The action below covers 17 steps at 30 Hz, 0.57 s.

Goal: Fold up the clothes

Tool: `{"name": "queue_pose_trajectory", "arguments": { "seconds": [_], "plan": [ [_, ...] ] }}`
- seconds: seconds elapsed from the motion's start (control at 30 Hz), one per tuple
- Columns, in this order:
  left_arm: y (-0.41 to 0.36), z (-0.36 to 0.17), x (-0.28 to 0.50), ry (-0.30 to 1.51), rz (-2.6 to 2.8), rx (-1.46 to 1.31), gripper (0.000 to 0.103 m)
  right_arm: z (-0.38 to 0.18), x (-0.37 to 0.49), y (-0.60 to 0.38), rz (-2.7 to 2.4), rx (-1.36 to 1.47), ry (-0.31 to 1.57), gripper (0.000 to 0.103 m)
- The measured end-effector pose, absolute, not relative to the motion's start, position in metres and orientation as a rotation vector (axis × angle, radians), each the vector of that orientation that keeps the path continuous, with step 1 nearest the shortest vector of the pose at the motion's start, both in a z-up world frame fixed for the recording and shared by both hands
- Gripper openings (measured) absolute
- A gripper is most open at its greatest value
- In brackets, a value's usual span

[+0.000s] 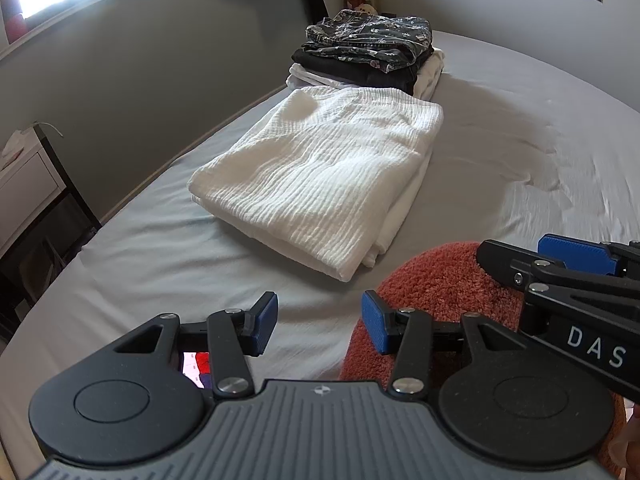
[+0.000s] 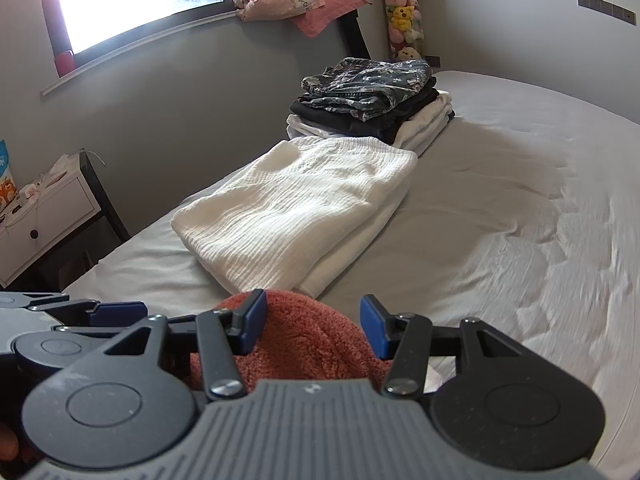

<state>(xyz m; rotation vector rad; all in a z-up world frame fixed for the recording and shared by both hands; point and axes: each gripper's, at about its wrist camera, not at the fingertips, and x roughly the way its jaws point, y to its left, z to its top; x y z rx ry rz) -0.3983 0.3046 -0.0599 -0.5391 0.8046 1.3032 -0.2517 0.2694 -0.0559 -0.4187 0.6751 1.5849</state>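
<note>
A fuzzy terracotta-red garment (image 1: 436,296) lies at the near edge of the grey bed (image 1: 500,168). My left gripper (image 1: 318,322) is open, just left of the garment, its right pad at the fabric's edge. My right gripper (image 2: 312,326) is open with the red garment (image 2: 308,340) between its jaws; it also shows at the right of the left wrist view (image 1: 576,260). A folded white crinkle garment (image 1: 320,176) lies ahead, also in the right wrist view (image 2: 296,204). Behind it stands a stack of folded clothes (image 1: 368,52) topped by floral denim (image 2: 368,84).
A grey wall and window sill run along the bed's left side. A white bedside table (image 2: 44,220) with small items stands at the left. Plush toys (image 2: 404,12) hang in the far corner. A pink pillow (image 2: 296,4) rests on the sill.
</note>
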Motion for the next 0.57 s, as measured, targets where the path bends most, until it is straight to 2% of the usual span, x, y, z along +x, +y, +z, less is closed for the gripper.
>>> {"name": "queue_pose_trajectory", "arguments": {
  "seconds": [0.57],
  "plan": [
    [0.3050, -0.0605, -0.3982, 0.809, 1.299, -0.534, 0.054, -0.0557, -0.2529, 0.2707, 1.590, -0.428, 0.671, 0.055]
  ]
}}
